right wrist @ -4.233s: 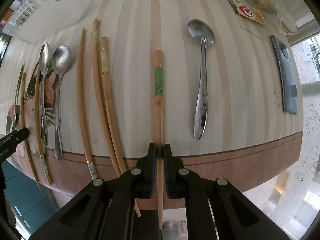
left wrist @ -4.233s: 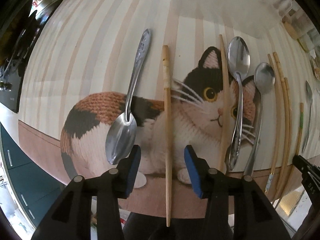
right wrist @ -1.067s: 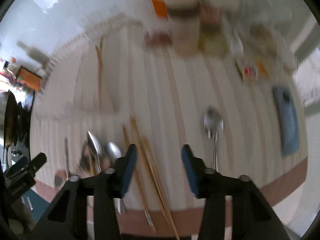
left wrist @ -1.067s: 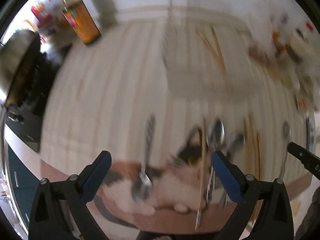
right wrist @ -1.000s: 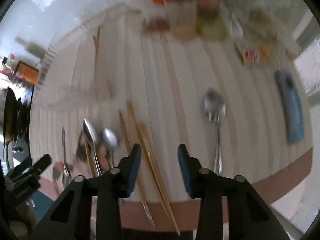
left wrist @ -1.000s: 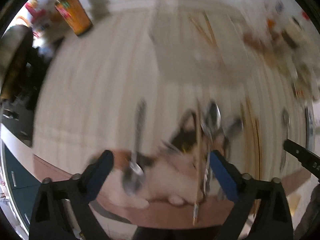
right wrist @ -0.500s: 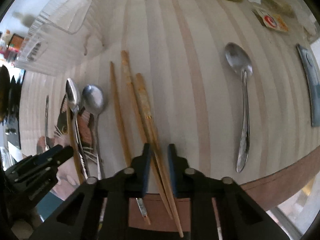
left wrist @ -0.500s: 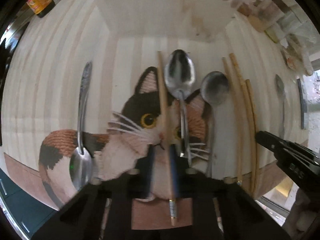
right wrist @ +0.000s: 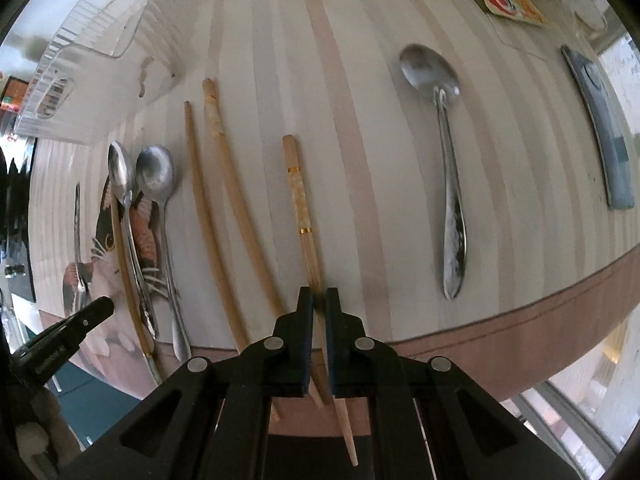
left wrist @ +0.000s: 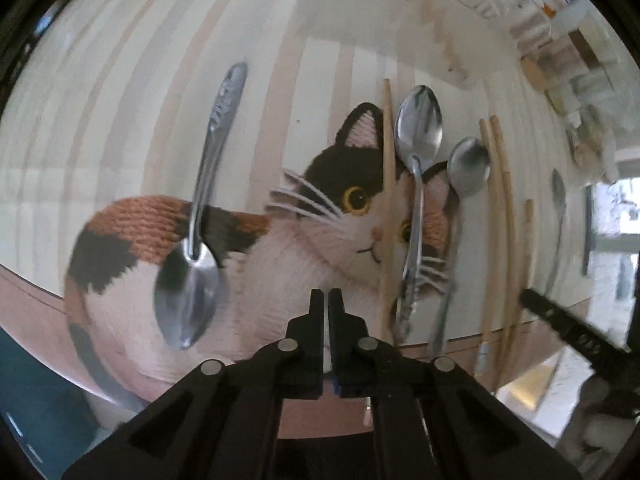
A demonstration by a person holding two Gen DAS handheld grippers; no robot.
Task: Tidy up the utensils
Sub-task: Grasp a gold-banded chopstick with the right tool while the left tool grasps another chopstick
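The right gripper (right wrist: 319,300) is closed on a gold-banded chopstick (right wrist: 304,224), clamped near its thin end, presumably for lifting clear of the row. The left gripper (left wrist: 325,300) is shut with nothing between its jaws; a plain chopstick (left wrist: 386,200) lies just beside them on the cat-print mat (left wrist: 280,264). Beyond, spoons (left wrist: 418,136) are laid parallel, and a clear tray (right wrist: 92,40) stands further off on the worktop (right wrist: 320,40).

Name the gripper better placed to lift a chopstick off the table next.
Right. The right gripper has just closed on the gold-banded chopstick. The left gripper is shut on nothing; the nearest chopstick lies beside its fingers, not between them.
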